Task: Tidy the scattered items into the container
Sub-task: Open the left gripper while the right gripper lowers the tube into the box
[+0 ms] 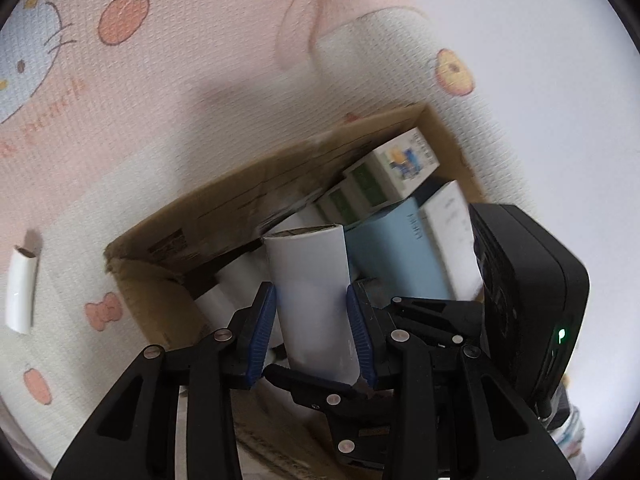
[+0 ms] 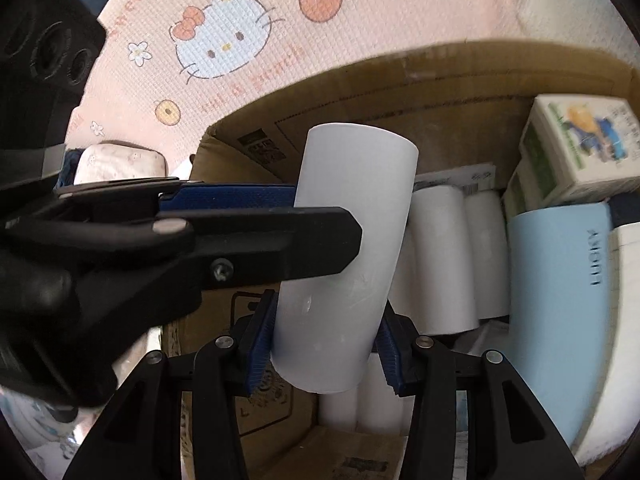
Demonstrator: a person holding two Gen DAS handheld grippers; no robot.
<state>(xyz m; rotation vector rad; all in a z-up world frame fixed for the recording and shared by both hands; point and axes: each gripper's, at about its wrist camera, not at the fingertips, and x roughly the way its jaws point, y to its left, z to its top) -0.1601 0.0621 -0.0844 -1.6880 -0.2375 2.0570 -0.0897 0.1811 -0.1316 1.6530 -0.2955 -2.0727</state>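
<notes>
In the left wrist view the left gripper (image 1: 312, 320) was clamped on a white tube (image 1: 310, 280), its blue pads (image 1: 262, 336) pressed against both sides, low in the middle of the frame. The tube stood above the open cardboard box (image 1: 224, 208), which ran from centre to upper right. Inside the box lay a pale blue box (image 1: 394, 256), small green-and-white cartons (image 1: 372, 184) and more white rolls (image 1: 232, 280). Another white tube (image 1: 20, 290) lay on the patterned mat (image 1: 168, 80) at the far left, well apart from the box.

In the right wrist view the right gripper (image 2: 326, 344) gripped a white roll (image 2: 348, 248) at centre, over the box interior. The left gripper crossed in from the left edge, its tip touching or just in front of that roll; blur made this hard to tell.
</notes>
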